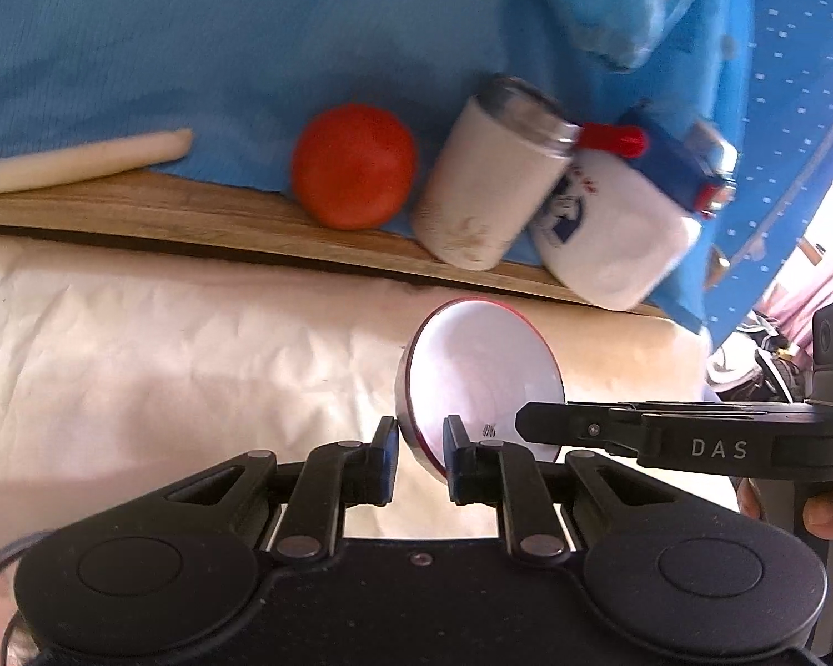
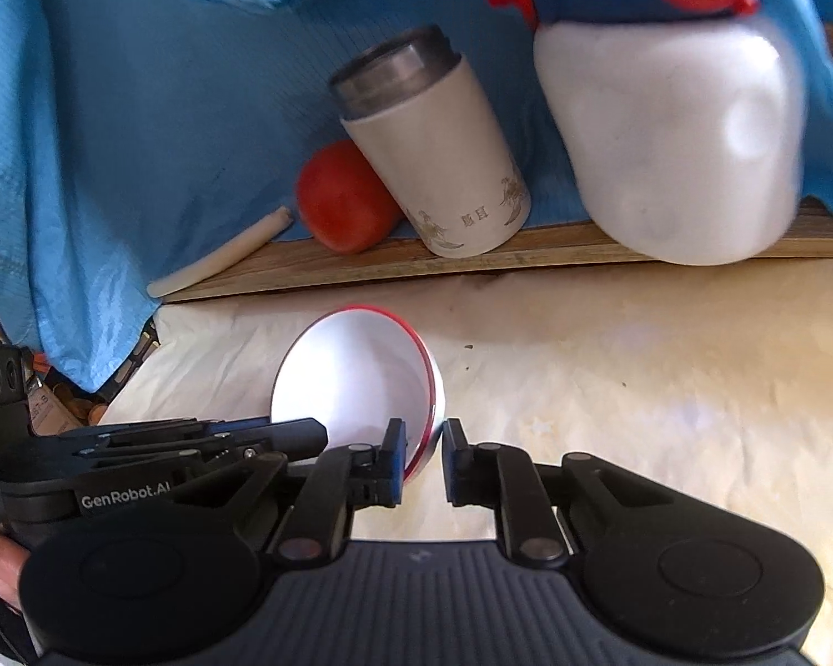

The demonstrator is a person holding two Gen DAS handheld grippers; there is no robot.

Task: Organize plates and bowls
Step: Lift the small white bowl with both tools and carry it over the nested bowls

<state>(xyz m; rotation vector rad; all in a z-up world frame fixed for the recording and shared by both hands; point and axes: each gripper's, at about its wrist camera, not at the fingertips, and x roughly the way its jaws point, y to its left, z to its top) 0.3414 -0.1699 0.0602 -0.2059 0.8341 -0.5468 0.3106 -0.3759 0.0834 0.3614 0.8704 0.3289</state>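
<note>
Both tools grip one red-rimmed white bowl (image 1: 480,377) above the paper-covered bench (image 2: 638,388): left tool (image 1: 421,447) and right tool (image 2: 423,458) each clamp opposite rims. Legible markings: "DAS", "GenRobot.AI". White flask (image 2: 438,150) lettering is unreadable.

open pale cloth (image 2: 638,388) right of the bowl (image 2: 355,383); tomato (image 2: 341,197), mug (image 2: 438,155), jug (image 2: 672,139) crowding the wooden ledge (image 2: 361,263) behind
</note>
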